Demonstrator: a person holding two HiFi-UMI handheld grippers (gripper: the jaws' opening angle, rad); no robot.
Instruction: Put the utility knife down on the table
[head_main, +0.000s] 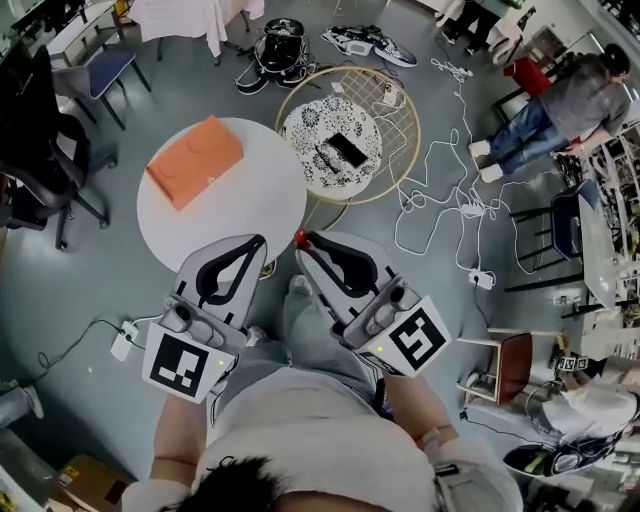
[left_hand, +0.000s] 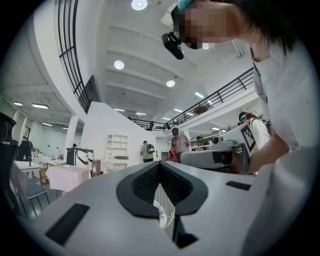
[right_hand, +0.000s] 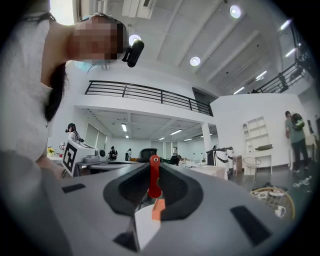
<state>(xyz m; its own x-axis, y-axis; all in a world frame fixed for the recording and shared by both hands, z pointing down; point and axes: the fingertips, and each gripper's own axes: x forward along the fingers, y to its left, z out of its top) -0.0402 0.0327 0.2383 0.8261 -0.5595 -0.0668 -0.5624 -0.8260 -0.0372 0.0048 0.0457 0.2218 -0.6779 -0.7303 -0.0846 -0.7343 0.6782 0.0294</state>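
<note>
A red utility knife (right_hand: 154, 178) stands upright between the jaws of my right gripper (right_hand: 154, 165), which is shut on it. In the head view only the knife's red tip (head_main: 299, 238) shows, poking out at the tip of the right gripper (head_main: 305, 242), just off the right edge of the round white table (head_main: 250, 215). My left gripper (head_main: 260, 241) hovers over the table's near edge, beside the right one. In the left gripper view the left gripper (left_hand: 160, 164) has its jaws together with nothing between them.
An orange flat box (head_main: 195, 160) lies on the white table's far left part. To the right stands a round wire-rimmed side table (head_main: 397, 160) with a black phone (head_main: 347, 150). Cables (head_main: 440, 190), shoes (head_main: 365, 45), chairs and a bystander (head_main: 560, 105) are on the floor around.
</note>
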